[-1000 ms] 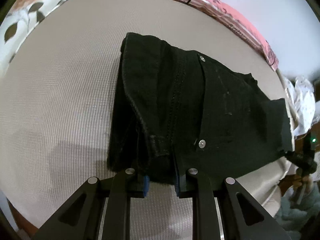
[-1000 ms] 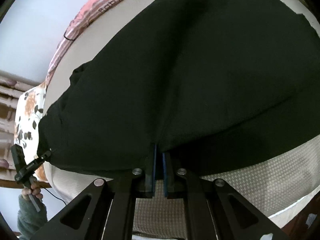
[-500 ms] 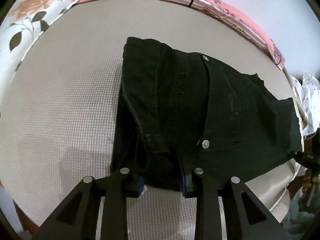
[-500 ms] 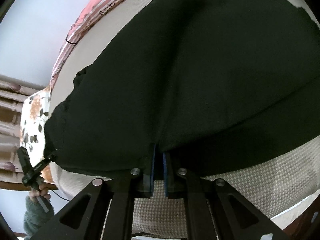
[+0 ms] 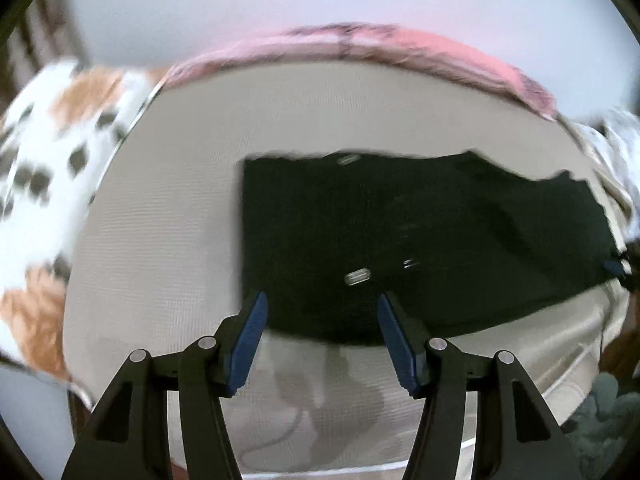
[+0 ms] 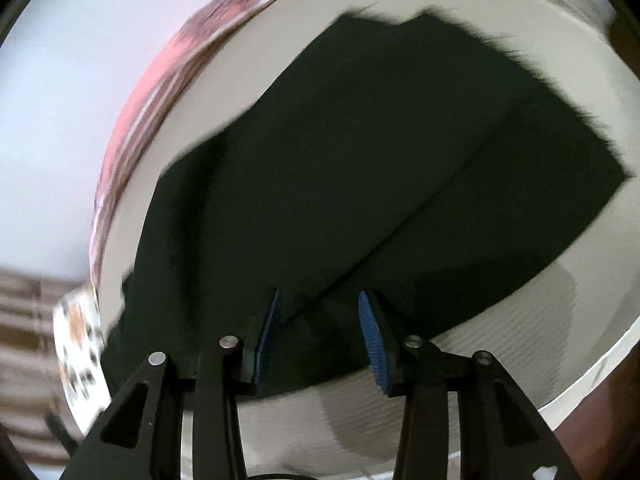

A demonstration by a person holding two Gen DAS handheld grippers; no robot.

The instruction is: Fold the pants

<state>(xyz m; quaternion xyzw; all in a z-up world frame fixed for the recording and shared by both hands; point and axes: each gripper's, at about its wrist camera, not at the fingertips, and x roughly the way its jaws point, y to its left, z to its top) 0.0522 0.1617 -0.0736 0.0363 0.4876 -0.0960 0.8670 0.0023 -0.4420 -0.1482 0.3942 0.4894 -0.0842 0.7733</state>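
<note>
The black pants [image 5: 400,240] lie folded flat on the beige bed cover [image 5: 168,232], with metal rivets showing near the front edge. My left gripper [image 5: 320,312] is open, its blue pads at the near edge of the waist end, holding nothing. In the right wrist view the pants [image 6: 360,180] spread across the cover [image 6: 500,360] with a diagonal fold line. My right gripper [image 6: 318,316] is open just over the near hem, empty. Both views are motion-blurred.
A pink striped pillow [image 5: 400,48] lies along the far edge of the bed by the white wall. A floral pillow [image 5: 52,168] sits at the left. The bed's front edge [image 6: 580,380] drops off to dark floor at the right.
Both grippers have opened and let go of the pants. Both have pulled back and lifted, and the pants now lie flat on the bed.
</note>
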